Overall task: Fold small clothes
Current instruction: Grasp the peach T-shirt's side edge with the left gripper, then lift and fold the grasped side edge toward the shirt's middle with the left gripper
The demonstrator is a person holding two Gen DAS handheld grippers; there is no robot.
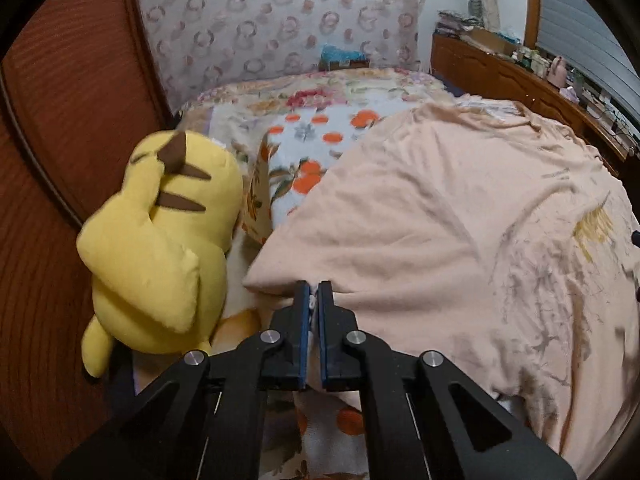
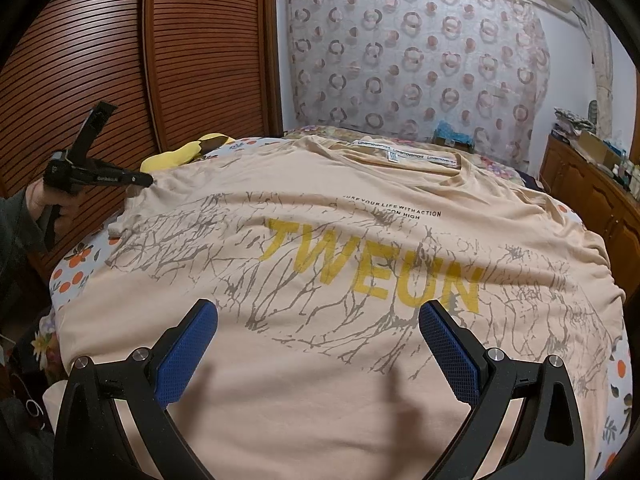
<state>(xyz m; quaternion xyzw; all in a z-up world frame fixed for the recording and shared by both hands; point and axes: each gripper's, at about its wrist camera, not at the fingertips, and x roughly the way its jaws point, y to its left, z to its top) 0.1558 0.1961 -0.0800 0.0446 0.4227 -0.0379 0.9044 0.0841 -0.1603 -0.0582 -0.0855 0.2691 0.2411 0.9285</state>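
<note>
A peach T-shirt (image 2: 320,248) with yellow "TWEUN" lettering and grey branch print lies spread on the bed, collar at the far side. It also shows in the left wrist view (image 1: 440,220). My left gripper (image 1: 314,292) is shut on the hem of the shirt's left sleeve; it appears from the side in the right wrist view (image 2: 146,180) at the shirt's left edge. My right gripper (image 2: 318,320) is open and empty, held just above the shirt's lower front, blue pads (image 2: 188,352) wide apart.
A yellow plush toy (image 1: 160,240) lies at the bed's left edge beside the sleeve. An orange-print blanket (image 1: 304,160) covers the bed. A wooden slatted wardrobe (image 2: 160,60) stands on the left, a cluttered wooden dresser (image 1: 520,72) on the right.
</note>
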